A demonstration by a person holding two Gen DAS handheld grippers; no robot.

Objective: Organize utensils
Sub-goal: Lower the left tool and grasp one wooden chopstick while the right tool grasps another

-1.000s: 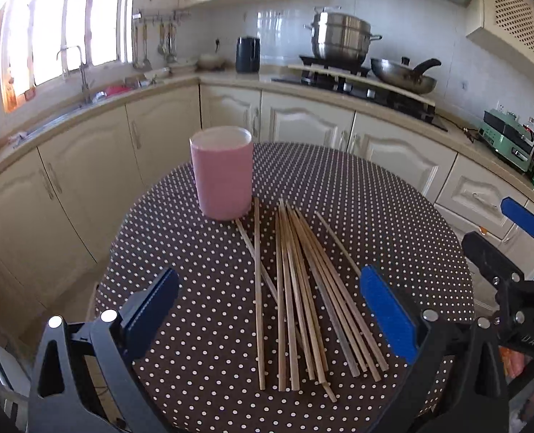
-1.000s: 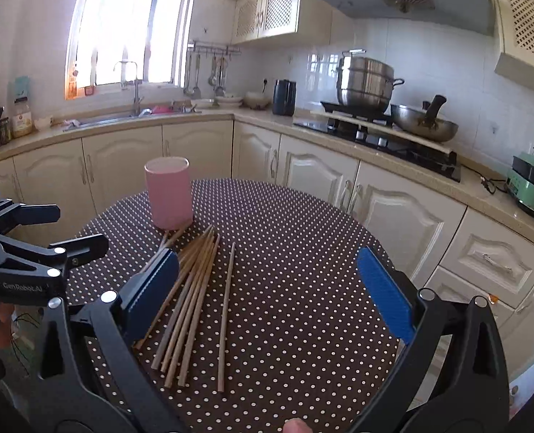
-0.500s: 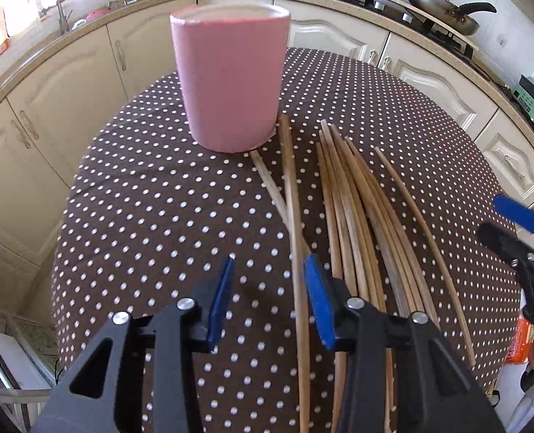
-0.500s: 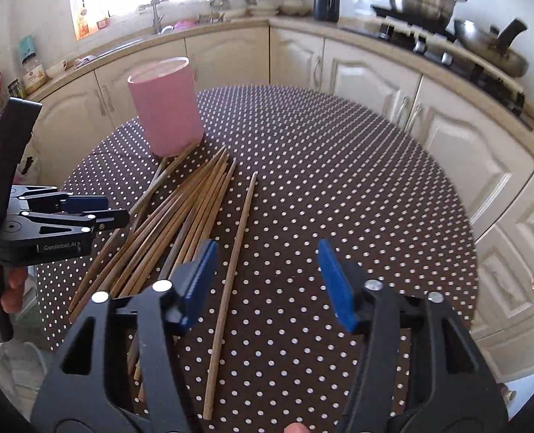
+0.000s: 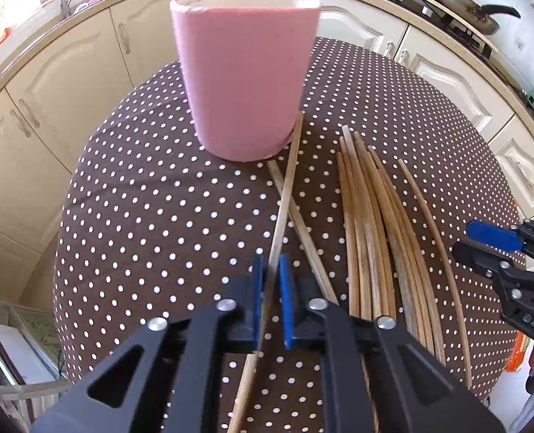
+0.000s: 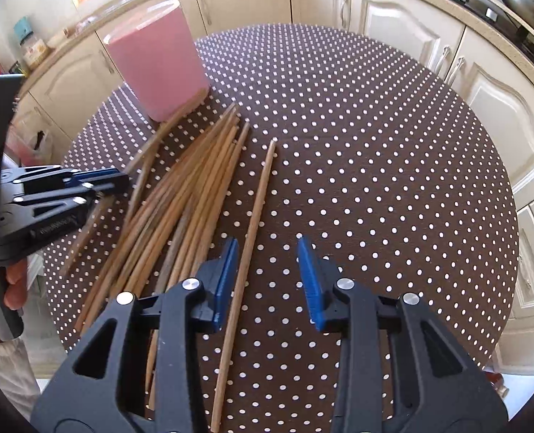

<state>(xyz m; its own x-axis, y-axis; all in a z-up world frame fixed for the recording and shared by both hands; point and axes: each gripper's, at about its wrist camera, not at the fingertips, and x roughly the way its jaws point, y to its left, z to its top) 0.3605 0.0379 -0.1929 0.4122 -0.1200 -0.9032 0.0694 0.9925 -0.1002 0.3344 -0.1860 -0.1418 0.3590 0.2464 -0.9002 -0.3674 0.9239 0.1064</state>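
Pinching hard, the left gripper (image 5: 270,278) had its blue pads pressed together on a single chopstick (image 5: 285,195), the outermost one on the cup side of the spread. That chopstick ran from between the pads up to the foot of the pink cup (image 5: 245,72), its far tip just beside the cup's base, and it crossed over another stick (image 5: 295,209) lying slantwise beneath it. The cup stood upright on the round table with the brown dotted cloth (image 5: 158,216).

Over on the other side, the right gripper (image 6: 267,278) pointed steeply down at the cloth, its jaws spread but closing. A lone chopstick (image 6: 256,209), lying a little apart from the main bundle (image 6: 180,198), ran just inside the left-hand pad (image 6: 225,278); whether that pad touched it could not be told, and the other pad stood clear of it. The bundle lay fanned out between the two grippers, tips towards the cup.
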